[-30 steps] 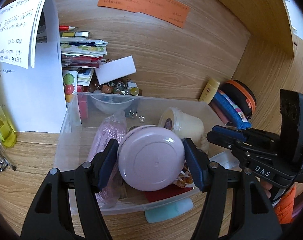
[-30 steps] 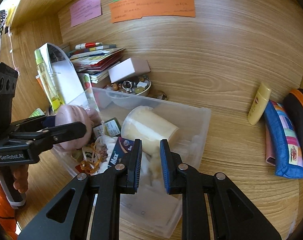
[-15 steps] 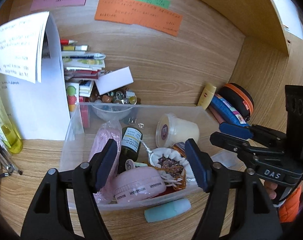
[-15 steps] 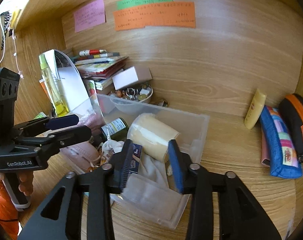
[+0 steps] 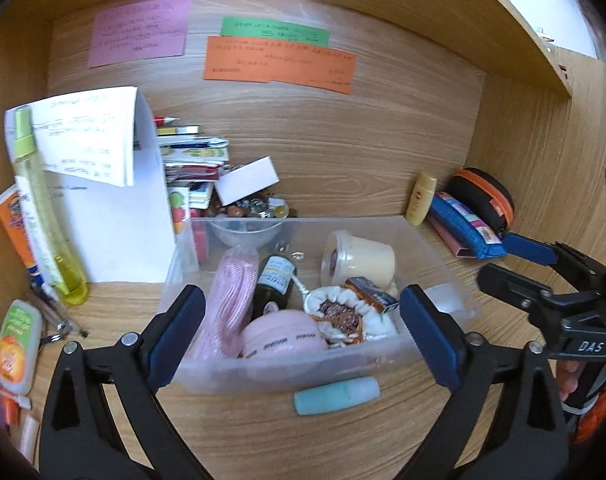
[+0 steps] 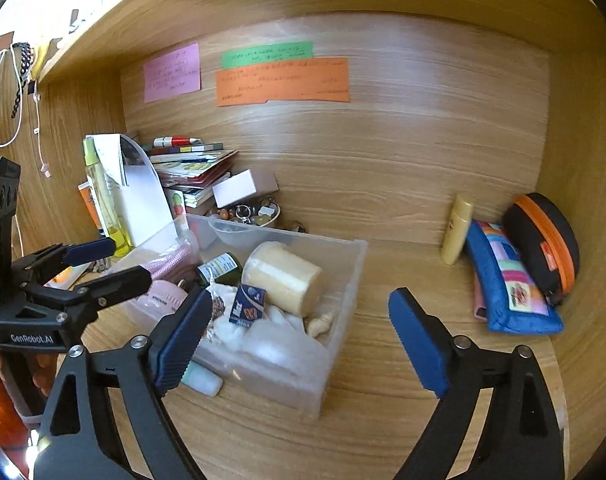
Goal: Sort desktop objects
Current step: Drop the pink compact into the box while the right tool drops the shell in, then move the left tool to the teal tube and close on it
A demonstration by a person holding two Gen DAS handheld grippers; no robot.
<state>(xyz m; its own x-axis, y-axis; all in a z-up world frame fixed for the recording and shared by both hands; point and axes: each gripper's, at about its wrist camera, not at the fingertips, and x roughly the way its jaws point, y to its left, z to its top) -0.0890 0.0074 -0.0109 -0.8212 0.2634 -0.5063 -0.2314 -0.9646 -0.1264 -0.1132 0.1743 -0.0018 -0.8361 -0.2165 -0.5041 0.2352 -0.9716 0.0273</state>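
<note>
A clear plastic bin [image 5: 439,264] [image 6: 345,276] stands on the wooden desk. In it lie a pink round case [image 5: 283,342] [image 6: 163,300], a pink mesh roll [image 5: 227,300], a dark bottle [image 5: 273,284], a cream cup on its side [image 5: 361,258] [image 6: 283,276] and a white pouch [image 5: 339,312]. My left gripper [image 5: 303,336] is open and empty, above the bin's near wall; it also shows in the right wrist view [image 6: 103,264]. My right gripper [image 6: 299,332] is open and empty over the bin's right end.
A teal tube [image 5: 337,395] lies on the desk before the bin. A yellow spray bottle [image 5: 43,216], papers [image 5: 115,200] and stacked books [image 5: 191,160] stand left. A yellow bottle [image 6: 457,234], a blue pouch [image 6: 511,280] and a black-orange case [image 6: 543,244] lie right.
My left gripper opened and let the pink round case drop into the bin, then drew back. My right gripper opened wide and pulled back too.
</note>
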